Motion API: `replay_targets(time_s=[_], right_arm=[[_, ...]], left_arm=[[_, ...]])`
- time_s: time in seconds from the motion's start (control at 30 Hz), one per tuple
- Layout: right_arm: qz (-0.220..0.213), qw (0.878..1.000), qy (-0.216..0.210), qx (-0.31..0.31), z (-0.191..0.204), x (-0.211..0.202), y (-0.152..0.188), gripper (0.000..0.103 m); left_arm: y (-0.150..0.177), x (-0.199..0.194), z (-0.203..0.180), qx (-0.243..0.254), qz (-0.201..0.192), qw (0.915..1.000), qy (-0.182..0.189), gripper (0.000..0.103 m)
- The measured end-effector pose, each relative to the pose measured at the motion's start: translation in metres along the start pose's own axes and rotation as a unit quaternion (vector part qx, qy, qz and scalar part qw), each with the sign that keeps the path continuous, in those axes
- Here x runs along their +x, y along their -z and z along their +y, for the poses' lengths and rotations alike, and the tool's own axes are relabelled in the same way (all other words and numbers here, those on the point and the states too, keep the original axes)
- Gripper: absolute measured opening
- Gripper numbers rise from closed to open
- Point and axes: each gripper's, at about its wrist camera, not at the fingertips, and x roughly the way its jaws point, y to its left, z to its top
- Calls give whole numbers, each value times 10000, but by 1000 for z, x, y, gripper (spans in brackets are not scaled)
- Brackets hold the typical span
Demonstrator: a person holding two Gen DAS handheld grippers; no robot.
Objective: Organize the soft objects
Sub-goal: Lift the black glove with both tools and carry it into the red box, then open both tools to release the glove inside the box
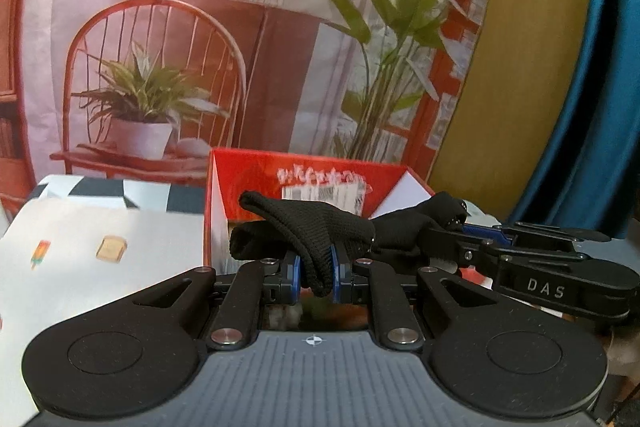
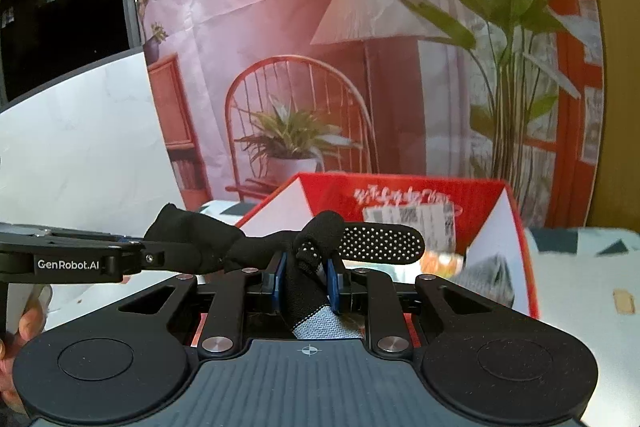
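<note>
So both claws have hold of the same black knit glove (image 1: 320, 227), stretched between them up in the air in front of the red box (image 1: 312, 179); left claw (image 1: 316, 273) is squeezed tight on a fold of the glove's fabric, blue pads pressing it from both sides, a bit of it drooping down between them; right claw (image 2: 306, 277) is clamped the same way on the other end, near the grey-white cuff (image 2: 326, 323) that hangs below its pads. From the right wrist view one glove finger (image 2: 380, 241) sticks out sideways and shows its dotted grip side; the rest of the glove runs off left to the other claw, whose arm reads GenRobot.AI. The box is open at the top, white inside walls, printed label on the back wall; something grey sits inside at the right, too blurry to name. It stands on a tabletop (image 1: 120, 227) covered with a pale patterned cloth; behind hangs a printed backdrop (image 1: 160, 27) of a chair, lamp and plants.
</note>
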Motion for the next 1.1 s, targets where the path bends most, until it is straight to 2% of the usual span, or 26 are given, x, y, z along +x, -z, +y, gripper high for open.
replay_targets(time_s=[0.17,0.3,0.47,0.67,0.77,0.83,0.9,0.97,1.1], right_arm=[[214,9996,175,-15,-22,41,-28,19],[637,9970,417,-103,-39,85,-36,19],[1272,9901,592,99,-54,128,-27,19],[1704,9822,645,458,-61,145,-10,19],[1785,9806,692,433,-60,147,-6,19],[1837,9791,747,454,-62,147,-6,19],[1873,9778,818,459,-63,146,-5,20],[1866,9773,902,446,-63,144,-5,25],[1562,9816,1065,256,-57,130,-8,33]], left_arm=[[-29,48,6,25,316,9995,-71,16],[-37,90,10,115,813,9965,-171,16],[-27,120,10,394,1265,9907,-320,17],[-18,135,18,467,1444,9876,-397,21],[-19,135,16,561,1408,9873,-482,36],[-21,131,15,628,1340,9876,-516,51],[-23,126,14,647,1249,9886,-539,57],[-26,119,14,640,1147,9898,-547,62],[-30,103,14,573,873,9931,-543,81]])
